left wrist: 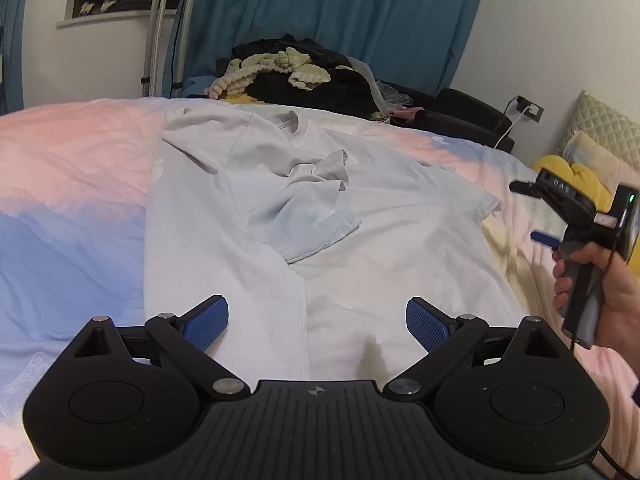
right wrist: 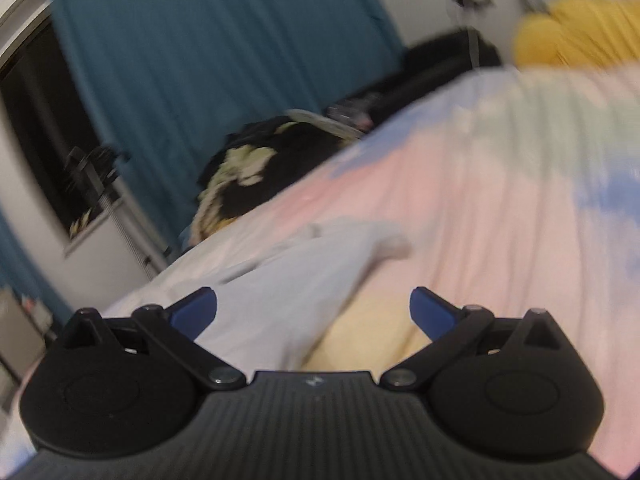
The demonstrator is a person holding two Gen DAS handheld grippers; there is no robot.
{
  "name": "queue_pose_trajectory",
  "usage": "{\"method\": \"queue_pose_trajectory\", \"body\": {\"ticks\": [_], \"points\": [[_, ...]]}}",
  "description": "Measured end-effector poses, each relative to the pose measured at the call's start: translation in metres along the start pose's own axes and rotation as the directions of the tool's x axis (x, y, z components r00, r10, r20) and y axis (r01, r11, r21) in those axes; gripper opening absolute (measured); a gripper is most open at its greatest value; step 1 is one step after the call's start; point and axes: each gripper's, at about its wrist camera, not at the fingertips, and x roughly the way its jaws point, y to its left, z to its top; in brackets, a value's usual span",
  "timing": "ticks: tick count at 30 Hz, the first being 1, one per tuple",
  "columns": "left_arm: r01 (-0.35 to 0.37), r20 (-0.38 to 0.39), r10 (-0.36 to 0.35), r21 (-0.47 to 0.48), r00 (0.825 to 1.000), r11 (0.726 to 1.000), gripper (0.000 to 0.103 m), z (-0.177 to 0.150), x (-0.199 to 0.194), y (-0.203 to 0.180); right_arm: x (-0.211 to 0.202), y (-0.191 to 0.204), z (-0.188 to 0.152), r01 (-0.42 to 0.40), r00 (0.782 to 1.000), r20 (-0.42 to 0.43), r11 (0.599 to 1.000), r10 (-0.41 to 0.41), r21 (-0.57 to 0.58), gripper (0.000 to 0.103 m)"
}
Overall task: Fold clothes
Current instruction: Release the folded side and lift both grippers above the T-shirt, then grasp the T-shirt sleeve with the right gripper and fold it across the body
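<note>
Bed (left wrist: 72,184) with pastel pink, blue and yellow cover fills the mid-frame in both views. Behind it, upper centre of the left wrist view: heap of dark clothes (left wrist: 308,76) with a cream knitted piece on top, against a teal curtain (left wrist: 340,12). Yellow plush thing (left wrist: 580,178) and quilted headboard at right edge; wall socket with a white cable nearby. Nothing lies on the shirt.

White T-shirt (left wrist: 360,240) spread flat on the bed, centre of frame, collar toward the far side. One sleeve is folded inward and sits crumpled over the chest; the other sleeve lies out flat to the right. Shallow creases run down the body.

Left gripper (left wrist: 317,320), lower centre: blue fingers wide apart above the shirt's hem, empty.

Right gripper (right wrist: 314,310), own view blurred: fingers fully spread, holding nothing, a shirt sleeve lying on the bed below. In the left view a hand (left wrist: 596,296) holds it at the right edge, beside the shirt.
</note>
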Motion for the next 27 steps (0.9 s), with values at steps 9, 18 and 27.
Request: {"method": "queue_pose_trajectory", "body": {"ticks": [9,18,27], "points": [[0.045,-0.035,-0.049,-0.098,0.998,0.994,0.097,0.007,0.030,0.020,0.075,-0.038,0.024,-0.088,0.994,-0.046,0.980,0.098,0.179,0.085],[0.108,-0.023,-0.114,-0.177,0.993,0.978,0.097,0.011,0.029,0.037,0.114,0.002,0.041,0.093,0.989,-0.122,0.994,-0.086,0.060,0.011],[0.107,0.063,-0.096,-0.215,0.993,0.971,0.097,0.021,0.003,0.057,0.074,0.147,0.030,-0.196,0.979,-0.086,0.965,0.183,-0.173,0.006]]}}
